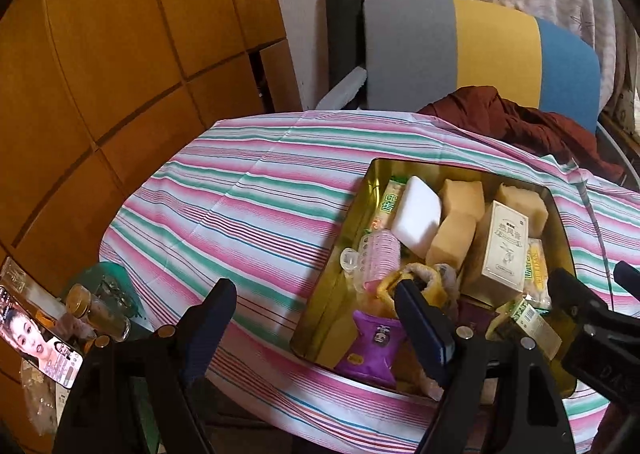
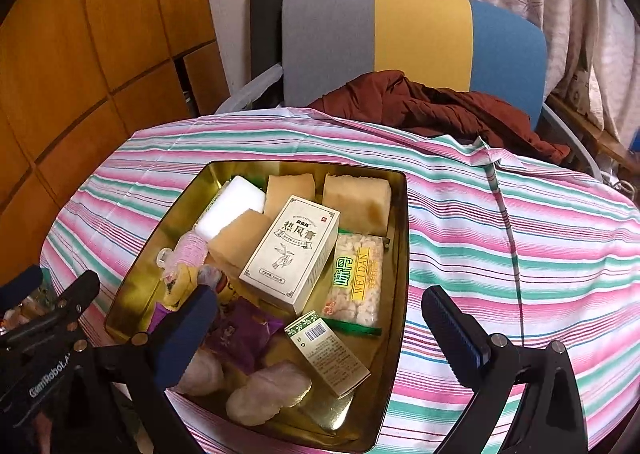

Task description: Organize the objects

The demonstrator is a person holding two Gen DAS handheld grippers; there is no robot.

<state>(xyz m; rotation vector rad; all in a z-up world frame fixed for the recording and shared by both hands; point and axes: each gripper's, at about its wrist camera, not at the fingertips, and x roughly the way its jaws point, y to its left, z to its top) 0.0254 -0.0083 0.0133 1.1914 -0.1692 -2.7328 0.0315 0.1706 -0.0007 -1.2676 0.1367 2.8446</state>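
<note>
1. Your left gripper (image 1: 316,318) sits nearest the lens, its jaws spread wide with nothing between them; its right finger hangs over the near-left corner of the gold tin (image 1: 344,294), its left finger over the striped cloth (image 1: 240,205).
2. Your right gripper (image 2: 320,326) is likewise wide and empty, straddling the near end of the tin (image 2: 394,334): its left finger over the tin's near-left contents, its right finger over the cloth (image 2: 520,246) just outside the tin's right wall.
3. Between your right gripper's fingers lies a small green-and-white box (image 2: 328,354), flat on the tin floor, with two pale puffs (image 2: 268,394) below it and a purple packet (image 2: 240,334) to its left.
4. Ahead of that, a tall cream box (image 2: 292,254) leans across the middle, touching a clear snack packet (image 2: 356,282) on its right.
5. Further ahead, tan sponge blocks (image 2: 356,201) and a white block (image 2: 232,205) fill the far end; a pink roller (image 2: 188,254) lies near the left wall.
6. Beyond the tin, a rust-red garment (image 2: 440,105) is heaped on a grey, yellow and blue chair (image 2: 420,33).
7. Off to the left of your left gripper, past the cloth's edge, a phone (image 1: 40,342) with a lit screen and a small jar (image 1: 96,310) sit just beside each other.
</note>
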